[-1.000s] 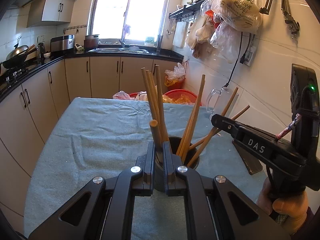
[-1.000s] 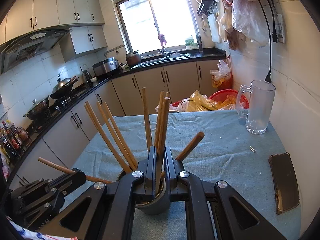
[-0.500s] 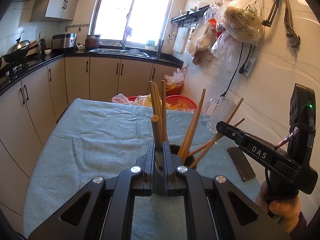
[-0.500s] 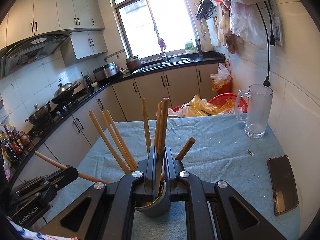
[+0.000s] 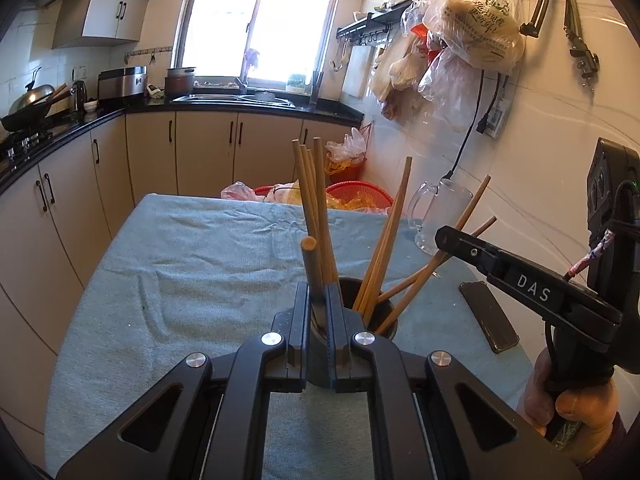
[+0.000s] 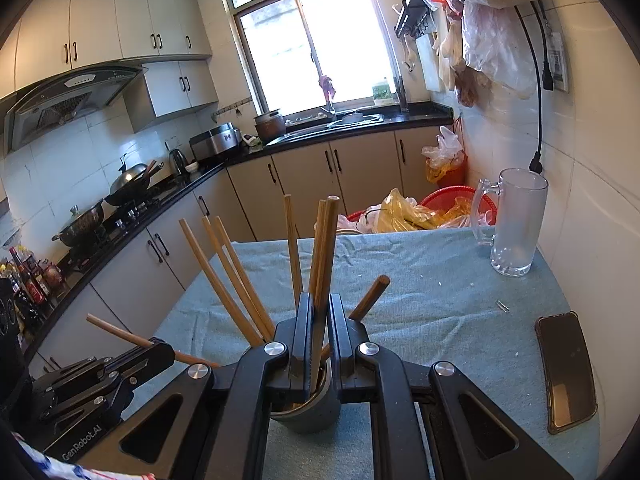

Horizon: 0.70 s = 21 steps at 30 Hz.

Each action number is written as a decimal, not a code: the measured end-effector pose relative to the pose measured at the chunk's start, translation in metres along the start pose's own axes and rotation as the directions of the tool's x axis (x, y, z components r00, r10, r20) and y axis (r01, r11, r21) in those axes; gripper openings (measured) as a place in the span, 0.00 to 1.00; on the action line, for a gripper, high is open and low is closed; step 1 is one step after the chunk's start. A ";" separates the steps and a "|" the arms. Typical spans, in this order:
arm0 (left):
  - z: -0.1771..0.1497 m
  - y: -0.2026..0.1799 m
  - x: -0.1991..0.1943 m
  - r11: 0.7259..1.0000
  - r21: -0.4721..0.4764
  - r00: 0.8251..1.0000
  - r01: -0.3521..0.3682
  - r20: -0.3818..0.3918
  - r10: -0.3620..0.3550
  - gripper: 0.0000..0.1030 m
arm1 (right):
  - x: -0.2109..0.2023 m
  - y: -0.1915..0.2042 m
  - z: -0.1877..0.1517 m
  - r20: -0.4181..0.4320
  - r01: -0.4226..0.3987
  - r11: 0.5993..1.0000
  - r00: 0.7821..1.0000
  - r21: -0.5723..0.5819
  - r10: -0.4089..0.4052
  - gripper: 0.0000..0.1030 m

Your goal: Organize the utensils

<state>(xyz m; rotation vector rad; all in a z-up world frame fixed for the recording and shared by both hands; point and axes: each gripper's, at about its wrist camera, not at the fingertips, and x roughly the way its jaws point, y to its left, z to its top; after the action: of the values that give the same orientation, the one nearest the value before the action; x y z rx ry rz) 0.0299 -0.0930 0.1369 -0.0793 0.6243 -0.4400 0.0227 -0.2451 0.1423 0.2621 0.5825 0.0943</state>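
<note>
Left gripper [image 5: 319, 312]: clenched on one dark-tipped chopstick [image 5: 310, 264], right above the holder's near rim; jaws nearly together with the stick between them.
Right gripper [image 6: 319, 328]: clenched on a pale chopstick pair [image 6: 326, 248], also just above the holder, stick ends reaching down into it.
Holder [image 5: 386, 316]: dark round cup on the cloth, directly under both sets of jaws; seen from the right wrist as a grey cup [image 6: 316, 416].
Other chopsticks [image 5: 384, 240]: standing in the holder, fanned out and leaning on its rim to several sides.
Cloth [image 5: 192, 264]: blue-grey, wrinkled, spread under the holder.
Phone [image 6: 566, 372]: flat on the cloth, right of the holder, near the wall.
Mug [image 6: 516, 224]: clear glass, upright, beyond the holder to the right, against the tiled wall.
Basket [image 5: 358, 196]: red, with plastic bags, past the cloth's far edge behind the holder.
Sink [image 5: 234, 98]: far behind the holder, under the window.
</note>
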 end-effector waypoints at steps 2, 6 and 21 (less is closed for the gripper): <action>0.000 -0.001 0.000 1.000 0.008 1.000 -0.001 0.000 0.001 0.06 | 0.001 0.001 -0.001 -0.003 0.000 1.000 1.000 -0.002 0.000 0.08; 0.000 -0.004 -0.005 1.000 0.027 1.000 -0.007 0.017 0.007 0.06 | 0.002 0.001 -0.001 -0.002 -0.002 1.000 1.000 0.002 0.002 0.08; -0.006 -0.012 0.005 0.999 0.045 1.000 -0.024 -0.010 0.025 0.06 | 0.010 0.003 -0.006 -0.015 0.009 1.000 1.000 -0.009 -0.009 0.08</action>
<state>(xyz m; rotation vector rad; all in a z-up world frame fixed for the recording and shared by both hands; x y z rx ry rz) 0.0259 -0.1055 0.1316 -0.0263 0.6244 -0.4310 0.0273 -0.2392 0.1332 0.2497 0.5978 0.0900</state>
